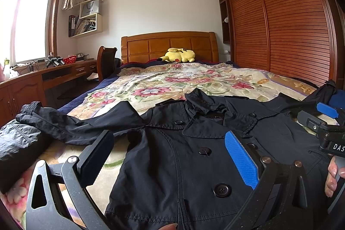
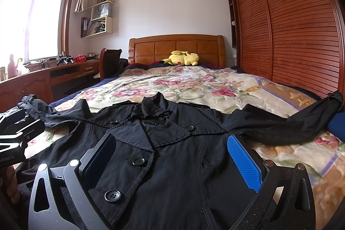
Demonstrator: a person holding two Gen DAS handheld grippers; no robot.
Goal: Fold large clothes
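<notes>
A black double-breasted coat (image 1: 194, 156) lies face up on the bed, collar away from me, both sleeves spread out sideways; it also shows in the right wrist view (image 2: 172, 154). My left gripper (image 1: 170, 156) is open and empty, hovering over the coat's left front near the hem. My right gripper (image 2: 172, 161) is open and empty over the coat's middle front; its body shows at the right edge of the left wrist view (image 1: 327, 128). The left sleeve (image 1: 71, 122) reaches the bed's left edge, the right sleeve (image 2: 291, 122) the right edge.
The bed carries a floral blanket (image 1: 172, 83) with a yellow plush toy (image 1: 179, 55) by the wooden headboard. A dark bundle (image 1: 19, 143) lies at the bed's left edge. A desk and chair (image 1: 105, 61) stand left, a wooden slatted wardrobe (image 1: 280, 21) right.
</notes>
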